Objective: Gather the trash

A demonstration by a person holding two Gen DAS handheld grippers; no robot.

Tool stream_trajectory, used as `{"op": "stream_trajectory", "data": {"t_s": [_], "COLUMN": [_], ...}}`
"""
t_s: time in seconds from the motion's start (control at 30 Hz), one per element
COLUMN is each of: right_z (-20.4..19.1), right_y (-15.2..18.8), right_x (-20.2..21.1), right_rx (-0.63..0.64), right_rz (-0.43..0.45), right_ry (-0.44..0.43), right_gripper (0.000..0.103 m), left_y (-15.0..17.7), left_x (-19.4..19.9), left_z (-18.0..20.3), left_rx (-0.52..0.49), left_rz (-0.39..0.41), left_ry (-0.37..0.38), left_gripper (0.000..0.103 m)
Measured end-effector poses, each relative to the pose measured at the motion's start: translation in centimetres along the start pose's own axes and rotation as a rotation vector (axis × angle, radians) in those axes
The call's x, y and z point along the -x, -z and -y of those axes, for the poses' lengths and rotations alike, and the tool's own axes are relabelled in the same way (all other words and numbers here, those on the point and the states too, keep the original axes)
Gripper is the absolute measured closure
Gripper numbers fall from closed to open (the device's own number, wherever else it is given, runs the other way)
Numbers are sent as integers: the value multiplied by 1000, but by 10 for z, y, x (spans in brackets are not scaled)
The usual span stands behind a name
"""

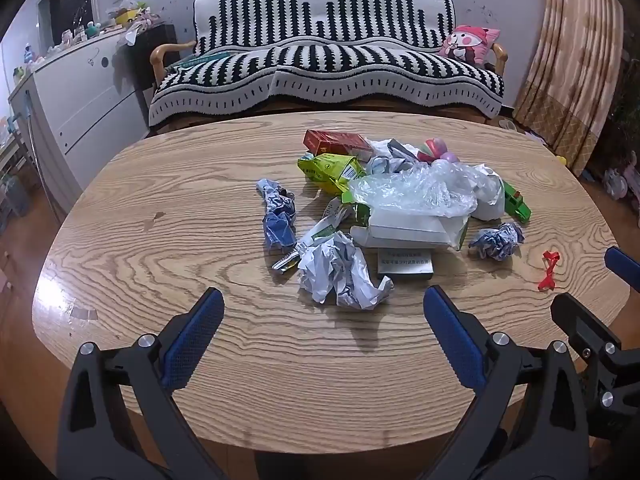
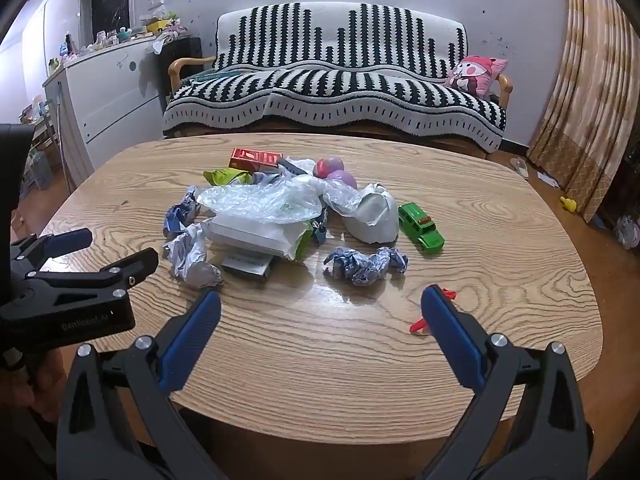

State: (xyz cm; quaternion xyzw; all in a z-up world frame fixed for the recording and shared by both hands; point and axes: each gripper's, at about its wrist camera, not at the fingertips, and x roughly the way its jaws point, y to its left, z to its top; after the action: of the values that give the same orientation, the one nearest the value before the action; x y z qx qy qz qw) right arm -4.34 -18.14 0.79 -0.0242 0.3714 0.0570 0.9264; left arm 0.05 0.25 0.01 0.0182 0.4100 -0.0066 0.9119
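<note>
A heap of trash lies mid-table: crumpled paper balls [image 1: 344, 276] [image 2: 366, 266], a clear plastic bag [image 1: 416, 190] [image 2: 260, 200], a white carton [image 1: 412, 228], a green wrapper [image 1: 332, 170], a red box [image 1: 336, 142] [image 2: 256, 159] and a small grey box [image 1: 405, 263]. A red ribbon scrap [image 1: 548, 270] [image 2: 420, 324] lies apart to the right. My left gripper [image 1: 324, 296] stands open over the near table edge, short of the nearest paper ball. My right gripper [image 2: 320, 300] is open too, with nothing between its fingers; its right finger partly covers the ribbon scrap.
Mixed in with the heap are a green toy car [image 2: 422, 226] [image 1: 516, 202] and two small balls [image 2: 334, 172]. The oval wooden table [image 1: 160, 240] stands before a striped sofa [image 1: 328, 64]. A white cabinet [image 1: 84, 92] is at left, curtains [image 1: 568, 68] at right.
</note>
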Motion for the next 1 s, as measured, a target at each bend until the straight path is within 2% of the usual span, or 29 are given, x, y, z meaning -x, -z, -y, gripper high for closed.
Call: {"op": "stream_trajectory", "data": {"t_s": [1.0], "right_z": [1], "right_y": [0], "right_x": [0], "right_rx": [0], "right_rz": [-1], "right_ry": [-1], "right_gripper": [6], "left_y": [0], "left_x": [1], "left_z": [-2], "left_rx": [4], "left_rz": [1], "left_ry": [-1], "left_gripper": [6]}}
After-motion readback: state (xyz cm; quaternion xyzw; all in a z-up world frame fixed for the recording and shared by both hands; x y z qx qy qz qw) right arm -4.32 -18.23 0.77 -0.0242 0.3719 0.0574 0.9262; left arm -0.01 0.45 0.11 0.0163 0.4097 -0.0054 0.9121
